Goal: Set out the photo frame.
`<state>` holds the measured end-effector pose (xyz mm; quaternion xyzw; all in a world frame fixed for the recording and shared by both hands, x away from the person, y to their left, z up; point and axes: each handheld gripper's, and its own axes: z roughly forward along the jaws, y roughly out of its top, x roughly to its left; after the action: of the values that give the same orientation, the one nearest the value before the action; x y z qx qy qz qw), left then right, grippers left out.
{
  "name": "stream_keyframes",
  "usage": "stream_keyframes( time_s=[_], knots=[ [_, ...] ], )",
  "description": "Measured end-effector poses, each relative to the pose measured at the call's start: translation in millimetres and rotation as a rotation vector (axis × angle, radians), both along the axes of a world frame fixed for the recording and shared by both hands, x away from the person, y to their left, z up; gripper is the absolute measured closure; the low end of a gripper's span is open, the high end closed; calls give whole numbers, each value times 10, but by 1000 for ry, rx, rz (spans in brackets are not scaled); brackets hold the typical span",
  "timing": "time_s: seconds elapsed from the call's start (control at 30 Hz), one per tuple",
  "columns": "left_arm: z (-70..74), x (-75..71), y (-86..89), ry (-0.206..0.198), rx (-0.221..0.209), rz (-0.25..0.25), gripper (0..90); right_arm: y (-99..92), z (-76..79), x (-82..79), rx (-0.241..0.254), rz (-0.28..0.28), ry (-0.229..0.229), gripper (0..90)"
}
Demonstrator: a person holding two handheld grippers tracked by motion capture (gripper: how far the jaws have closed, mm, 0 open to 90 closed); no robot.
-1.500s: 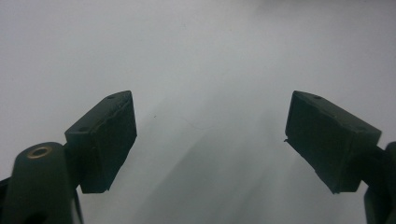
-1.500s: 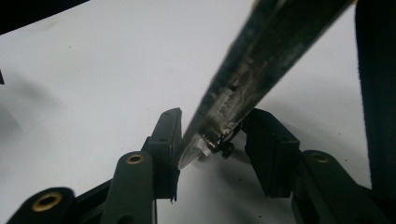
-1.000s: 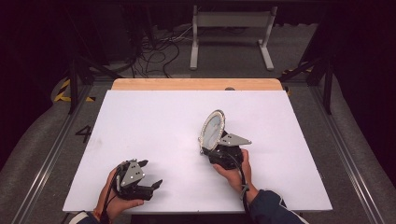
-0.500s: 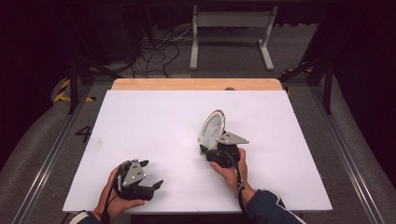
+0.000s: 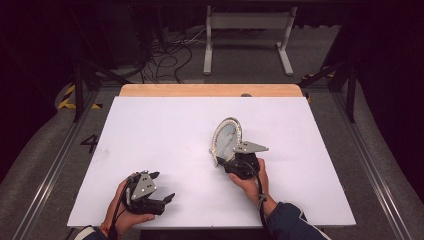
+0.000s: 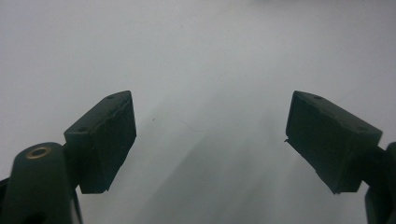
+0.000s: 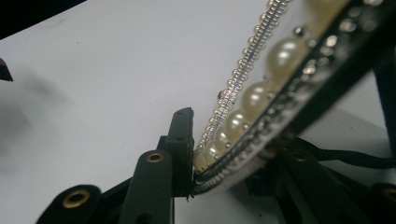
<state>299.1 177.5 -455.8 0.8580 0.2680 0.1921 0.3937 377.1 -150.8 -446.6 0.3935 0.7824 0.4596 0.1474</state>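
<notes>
A white table point(image 5: 165, 135) is seen from above, with a person's two hands near its front edge. Right of centre an oval pearl-edged frame point(image 5: 226, 139) is held up on edge, tilted, above the table. It is gripped at its lower rim by the right gripper point(image 5: 231, 162), whose jaws have just been closing; in the right gripper view the frame point(image 7: 261, 107) is pinched between them, one pad pressed against the row of pearls. The left gripper point(image 5: 157, 189) rests low at the front left, its jaws wide apart with nothing between them. The step in hand is judged to be lifting or standing the frame. A firm, even pinch is best kept on the solid rim rather than the beads, and the frame should be moved slowly so it cannot pivot in the jaws.
</notes>
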Motion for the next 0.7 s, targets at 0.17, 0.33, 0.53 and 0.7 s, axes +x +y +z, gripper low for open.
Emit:
stream_keyframes(
  time_s=[0.17, 0.33, 0.53, 0.7],
  knots=[
    [0, 10, -12, 1, 1, -6, 168, -28, 16, -1, -16, 27, 5, 704],
    [0, 29, -36, 3, 3, -15, 167, -59, 24, -12, -18, 43, 13, 711],
    [-3, 43, -51, 7, 1, -21, 167, -65, 20, -12, -13, 50, 7, 683],
    [-8, 46, -60, 5, 7, -22, 167, -20, 3, -13, -26, 54, -2, 645]
  ],
)
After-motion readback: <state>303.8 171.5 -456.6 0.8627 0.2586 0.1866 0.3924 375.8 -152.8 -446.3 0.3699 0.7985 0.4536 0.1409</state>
